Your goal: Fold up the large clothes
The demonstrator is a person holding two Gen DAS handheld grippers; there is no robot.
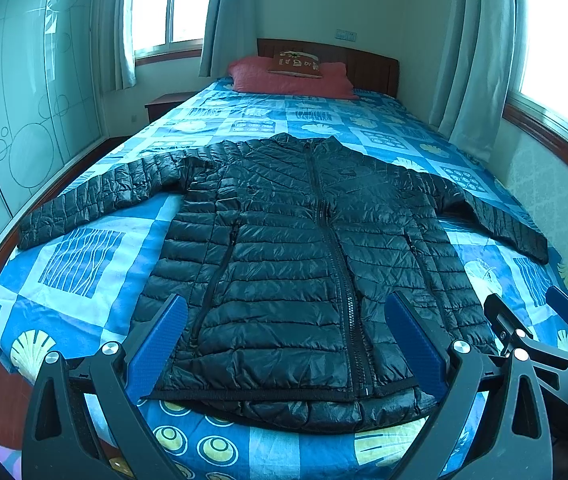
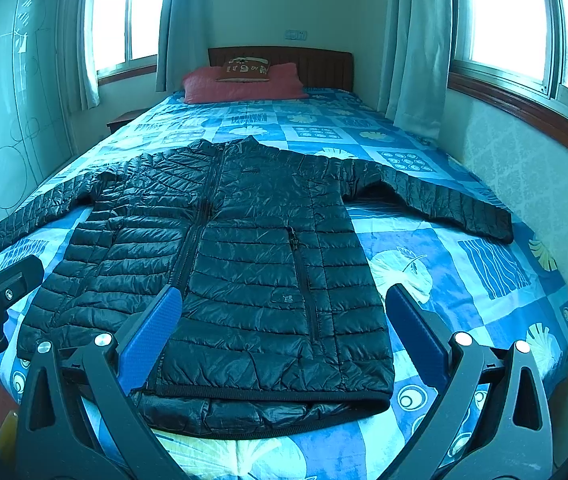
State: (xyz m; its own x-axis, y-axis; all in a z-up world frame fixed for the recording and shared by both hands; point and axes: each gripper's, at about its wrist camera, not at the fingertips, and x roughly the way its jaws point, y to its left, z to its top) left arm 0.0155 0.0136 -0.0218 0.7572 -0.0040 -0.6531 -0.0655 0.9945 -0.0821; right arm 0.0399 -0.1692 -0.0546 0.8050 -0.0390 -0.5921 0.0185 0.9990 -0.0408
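Left wrist view: left tool is held wide open and empty above the hem of the black puffer jacket, which is spread flat, zipped, sleeves outstretched, on the bed. Right wrist view: right tool is likewise spread and empty over the hem. No fold is judged made; all folding remains.

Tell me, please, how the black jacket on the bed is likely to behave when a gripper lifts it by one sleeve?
The jacket looks puffy and quilted, so probably light and floppy, sagging from the sleeve. Its shiny shell suggests it may slip between the fingers.
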